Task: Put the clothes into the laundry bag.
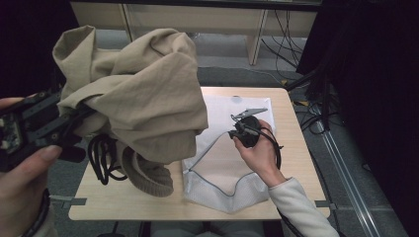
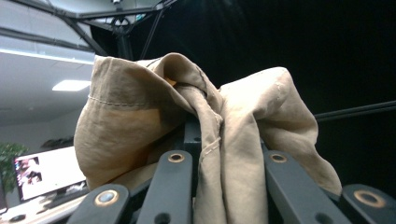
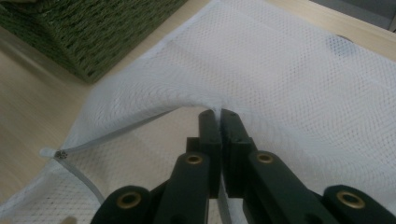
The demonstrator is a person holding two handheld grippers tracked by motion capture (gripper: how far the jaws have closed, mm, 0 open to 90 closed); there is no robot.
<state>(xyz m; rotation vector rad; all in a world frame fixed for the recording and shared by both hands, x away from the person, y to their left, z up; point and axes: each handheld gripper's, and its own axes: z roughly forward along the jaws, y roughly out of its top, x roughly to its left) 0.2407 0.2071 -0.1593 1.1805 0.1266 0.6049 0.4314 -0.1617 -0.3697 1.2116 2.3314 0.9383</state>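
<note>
A large beige garment [image 1: 143, 94] hangs bunched in the air over the table's left half. My left gripper [image 1: 81, 116] is shut on it at the left, its jaw tips buried in the folds. In the left gripper view the cloth [image 2: 187, 116] drapes over and between the black jaws of that gripper [image 2: 210, 140]. A white mesh laundry bag [image 1: 222, 177] lies on the table's right half. My right gripper [image 1: 236, 131] is shut on the bag's upper edge. In the right gripper view the jaws of this gripper [image 3: 219, 116] pinch the mesh [image 3: 303, 84] and lift it off the bag's lower layer.
A woven basket [image 1: 148, 175] stands on the wooden table [image 1: 291, 148] under the hanging garment; its green weave [image 3: 93, 32] sits left of the bag. A black cable [image 1: 101, 158] loops down at the left. Shelving and loose cables lie beyond the table.
</note>
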